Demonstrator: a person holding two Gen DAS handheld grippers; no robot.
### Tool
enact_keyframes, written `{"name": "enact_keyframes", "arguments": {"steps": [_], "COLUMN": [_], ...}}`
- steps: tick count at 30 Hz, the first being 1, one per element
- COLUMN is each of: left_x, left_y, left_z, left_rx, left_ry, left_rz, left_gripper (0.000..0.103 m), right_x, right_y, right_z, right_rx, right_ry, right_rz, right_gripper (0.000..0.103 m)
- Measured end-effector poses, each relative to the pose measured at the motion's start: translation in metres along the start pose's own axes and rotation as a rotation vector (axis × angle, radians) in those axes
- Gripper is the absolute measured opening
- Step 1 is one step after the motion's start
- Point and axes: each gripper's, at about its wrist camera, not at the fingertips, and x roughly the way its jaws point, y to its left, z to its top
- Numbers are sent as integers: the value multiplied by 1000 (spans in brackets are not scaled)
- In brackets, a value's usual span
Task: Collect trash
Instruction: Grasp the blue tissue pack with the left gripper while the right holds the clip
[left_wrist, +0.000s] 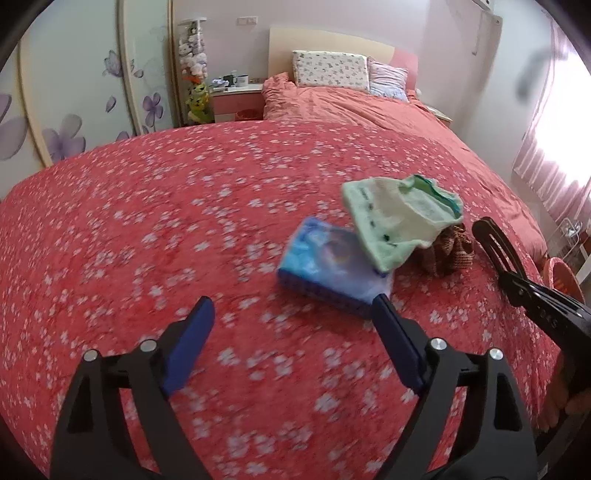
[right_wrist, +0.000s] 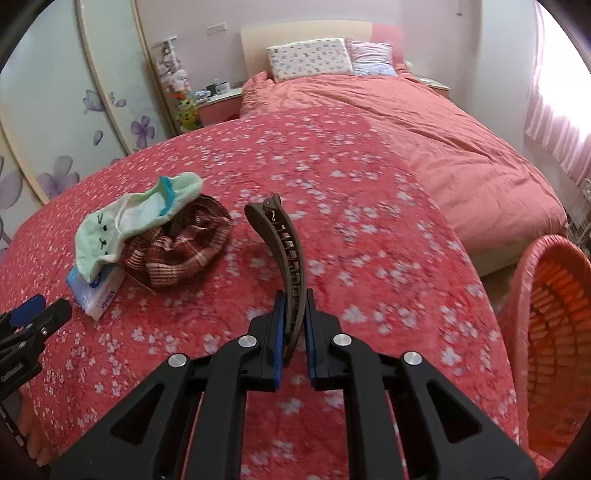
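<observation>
My right gripper (right_wrist: 293, 295) is clamped on the near end of a long brown hair clip (right_wrist: 280, 243), whose curved length sticks out ahead of the pads with its beak pointing away from me. I hold it only by that end, so I judge it could pivot or slide out if I swing too fast. To my right, just off the edge of the bed (right_wrist: 369, 177), stands the red basket (right_wrist: 546, 332), mouth tilted toward me; I take that as where the clip goes. The long free end could catch the rim and twist loose onto the floor.

My left gripper (left_wrist: 291, 310) is spread wide with nothing between its pads. Just ahead of its right pad lies the blue tissue pack (left_wrist: 325, 266), and overlapping the pack's far corner is a pale green sock (left_wrist: 395, 221), with a brown knitted piece (left_wrist: 452, 251) beyond that. If I close on the pack from here, I may drag the sock along, or pinch only the soft wrapper and lose it.
</observation>
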Motion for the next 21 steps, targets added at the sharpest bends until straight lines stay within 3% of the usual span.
{"name": "enact_keyframes", "arguments": {"steps": [13, 21], "left_x": [32, 31], "left_y": [-29, 17], "left_z": [8, 9], "left_rx": [58, 36], "left_ry": [27, 25], "left_rz": [69, 154], "left_gripper": [89, 89], "right_x": [-5, -6], "right_y": [-6, -9], "right_z": [-8, -11], "right_rx": [1, 1], "right_ry": [-8, -9], "right_rz": [10, 20], "right_gripper": [10, 10]}}
